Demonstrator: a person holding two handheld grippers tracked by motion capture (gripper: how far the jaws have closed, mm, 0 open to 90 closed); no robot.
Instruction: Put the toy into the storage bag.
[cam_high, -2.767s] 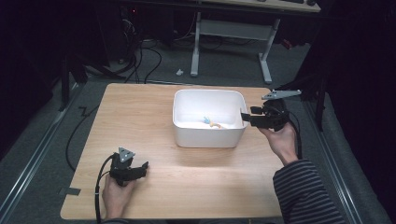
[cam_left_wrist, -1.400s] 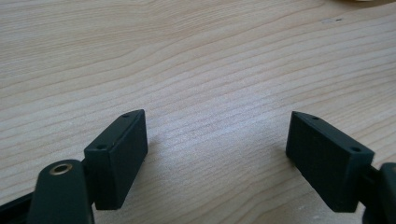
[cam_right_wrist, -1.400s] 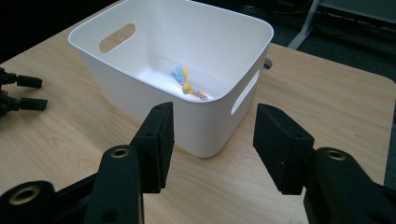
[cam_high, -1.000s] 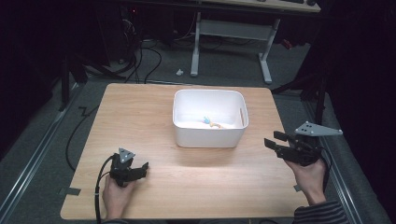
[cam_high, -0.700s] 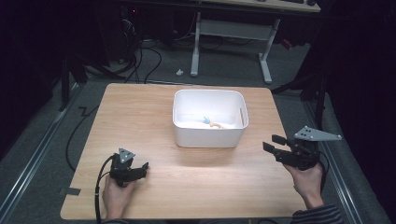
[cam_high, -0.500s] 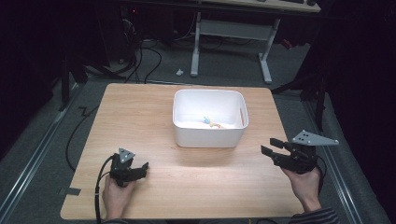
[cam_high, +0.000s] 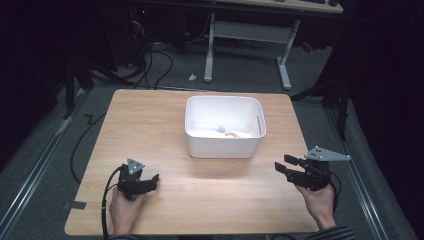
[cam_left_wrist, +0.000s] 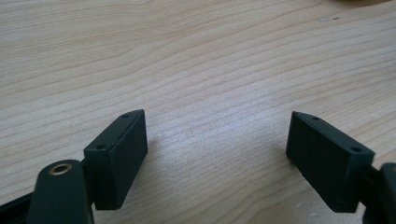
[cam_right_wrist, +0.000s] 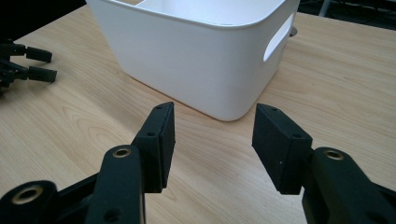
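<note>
Two hand-held grippers, one white bin, one wooden table (cam_high: 150, 125).

Item 1, right gripper (cam_high: 286, 169): held low over the table's near right corner, jaws pointing toward the left across the board, grey plate on top. Jaws parted, nothing between them; in the right gripper view (cam_right_wrist: 210, 140) bare wood shows in the gap.

Item 2, white bin (cam_high: 224, 126): stands ahead of and to the left of the right gripper, apart from it. In the right gripper view the bin's rounded near corner (cam_right_wrist: 224, 93) lies straight beyond the gap, with a handle slot on the wall to the right. Long axis runs across the table. Small pale and blue pieces (cam_high: 227, 132) lie inside, too small to identify.

Item 3, left gripper (cam_high: 149, 181): rests at the near left of the table, jaws wide apart and empty, aimed right; bin lies well ahead and to its right. In the left gripper view (cam_left_wrist: 215, 154) plain wood lies between the jaws.

Judgement: the right hand (cam_high: 317, 205) is the nearer to the bin; any approach runs forward and leftward to that corner.
</note>
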